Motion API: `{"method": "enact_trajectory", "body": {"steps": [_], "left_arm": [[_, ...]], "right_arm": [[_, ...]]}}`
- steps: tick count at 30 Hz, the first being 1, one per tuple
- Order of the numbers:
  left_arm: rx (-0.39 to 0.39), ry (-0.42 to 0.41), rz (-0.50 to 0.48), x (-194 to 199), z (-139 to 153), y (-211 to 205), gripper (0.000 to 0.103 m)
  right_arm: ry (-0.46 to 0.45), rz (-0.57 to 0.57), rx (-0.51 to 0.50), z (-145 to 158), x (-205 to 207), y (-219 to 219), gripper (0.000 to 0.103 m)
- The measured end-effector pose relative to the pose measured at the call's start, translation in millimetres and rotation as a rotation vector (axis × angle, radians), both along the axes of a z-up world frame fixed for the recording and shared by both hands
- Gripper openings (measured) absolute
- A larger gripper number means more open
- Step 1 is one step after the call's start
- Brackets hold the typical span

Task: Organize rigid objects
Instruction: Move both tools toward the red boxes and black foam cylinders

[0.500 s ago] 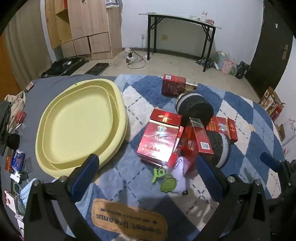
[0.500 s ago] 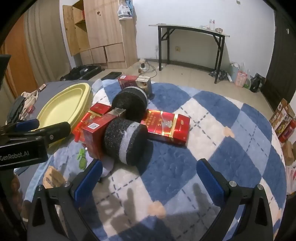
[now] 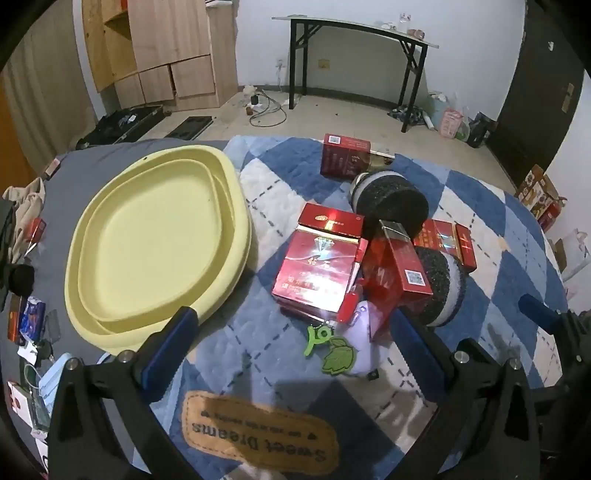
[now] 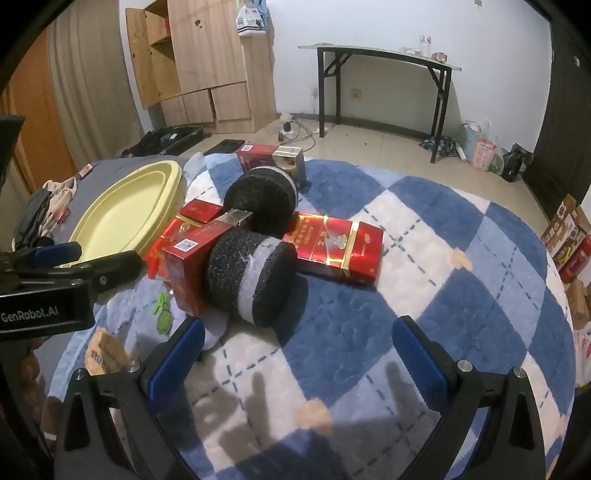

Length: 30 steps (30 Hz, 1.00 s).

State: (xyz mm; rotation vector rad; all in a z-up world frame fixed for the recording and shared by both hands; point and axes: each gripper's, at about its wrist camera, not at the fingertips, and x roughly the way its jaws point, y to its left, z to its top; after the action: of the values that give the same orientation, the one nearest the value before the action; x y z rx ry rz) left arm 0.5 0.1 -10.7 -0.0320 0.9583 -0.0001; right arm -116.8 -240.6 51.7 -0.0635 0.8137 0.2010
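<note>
Several red boxes lie in a heap on a blue and white checked quilt. A large flat red box is nearest my left gripper, which is open and empty above the quilt. A tall red box leans on a black foam roll. A second black roll lies behind. In the right wrist view the near roll sits ahead of my open, empty right gripper, with a flat red box behind it. An empty yellow tray lies to the left.
A green leaf tag and a pale soft item lie by the heap. Small clutter lines the grey bed edge left of the tray. Beyond the bed are a black-legged table, wooden cabinets and cardboard boxes on the floor.
</note>
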Motion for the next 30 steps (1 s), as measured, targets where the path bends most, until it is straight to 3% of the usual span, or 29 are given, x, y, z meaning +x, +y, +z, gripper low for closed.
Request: {"method": "enact_trajectory", "body": {"steps": [30], "left_arm": [[-0.004, 0.019, -0.024, -2.0, -2.6, -5.8, 0.103]], "right_arm": [[0.017, 0.021, -0.01, -3.9, 0.7, 2.3, 0.102]]}}
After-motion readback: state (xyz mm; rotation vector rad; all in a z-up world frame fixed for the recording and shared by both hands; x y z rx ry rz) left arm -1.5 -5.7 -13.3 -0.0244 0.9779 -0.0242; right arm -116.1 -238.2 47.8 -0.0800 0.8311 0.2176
